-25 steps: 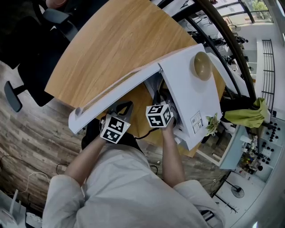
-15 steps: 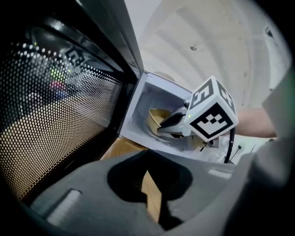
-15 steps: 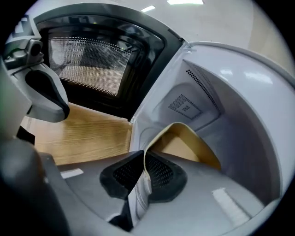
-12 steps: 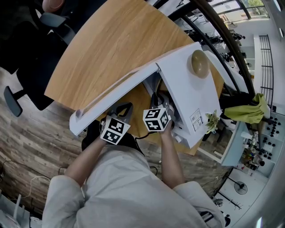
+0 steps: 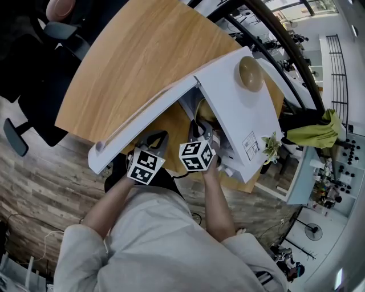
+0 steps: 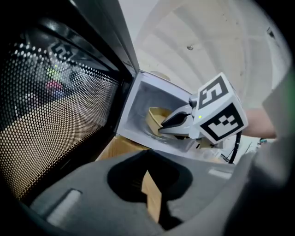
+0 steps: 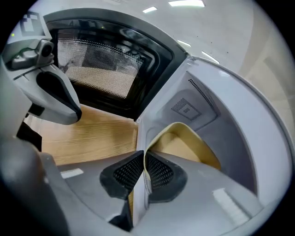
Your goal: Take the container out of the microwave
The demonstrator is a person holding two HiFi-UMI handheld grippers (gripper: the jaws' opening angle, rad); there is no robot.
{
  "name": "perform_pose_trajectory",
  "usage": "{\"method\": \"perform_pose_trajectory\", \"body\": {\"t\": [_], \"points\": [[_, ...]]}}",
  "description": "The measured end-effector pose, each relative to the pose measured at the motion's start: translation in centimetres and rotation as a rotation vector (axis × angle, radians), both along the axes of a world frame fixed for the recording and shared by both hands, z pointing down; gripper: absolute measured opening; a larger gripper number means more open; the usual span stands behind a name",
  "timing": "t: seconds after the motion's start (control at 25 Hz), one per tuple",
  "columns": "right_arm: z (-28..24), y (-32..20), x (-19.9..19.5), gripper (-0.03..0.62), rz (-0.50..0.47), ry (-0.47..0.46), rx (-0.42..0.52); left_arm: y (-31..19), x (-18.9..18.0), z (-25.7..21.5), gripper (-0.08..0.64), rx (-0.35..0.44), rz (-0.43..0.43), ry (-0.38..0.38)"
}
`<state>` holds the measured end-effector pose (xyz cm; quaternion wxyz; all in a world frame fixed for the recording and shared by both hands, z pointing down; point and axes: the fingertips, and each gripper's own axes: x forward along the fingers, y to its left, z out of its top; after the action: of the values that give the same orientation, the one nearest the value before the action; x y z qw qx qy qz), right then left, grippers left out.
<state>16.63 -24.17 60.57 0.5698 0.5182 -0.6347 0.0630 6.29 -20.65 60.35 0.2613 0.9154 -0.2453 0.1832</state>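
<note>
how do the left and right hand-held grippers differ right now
The right hand-held gripper is clamped on the rim of the beige container; the left hand-held gripper is shut on nothing. The right reaches into the microwave; the left sits outside, by the open door. Both have their jaws together.

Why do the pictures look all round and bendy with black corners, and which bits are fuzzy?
Head view: the wide lens bends the table edge into a curve. Left gripper view: the corners go black at the lens rim, the jaws up close are blurry, and the microwave door mesh is sharper. Right gripper view: ceiling lights glare at the top, and the container looks sharp.
</note>
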Motion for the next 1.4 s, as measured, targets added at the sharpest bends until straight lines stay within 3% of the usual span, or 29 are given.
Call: {"method": "perform_pose_trajectory", "body": {"t": [0.88, 1.4], "points": [[-1.7, 3.2, -4.5, 0.035, -0.041, -0.068, 0.045, 1.6, -0.8, -0.6, 0.003, 0.01, 0.085, 0.002], [-2.4, 5.4, -6.4, 0.035, 0.005, -0.111, 0.075, 3.1, -1.4, -0.7, 0.003, 0.004, 0.142, -0.001]]}}
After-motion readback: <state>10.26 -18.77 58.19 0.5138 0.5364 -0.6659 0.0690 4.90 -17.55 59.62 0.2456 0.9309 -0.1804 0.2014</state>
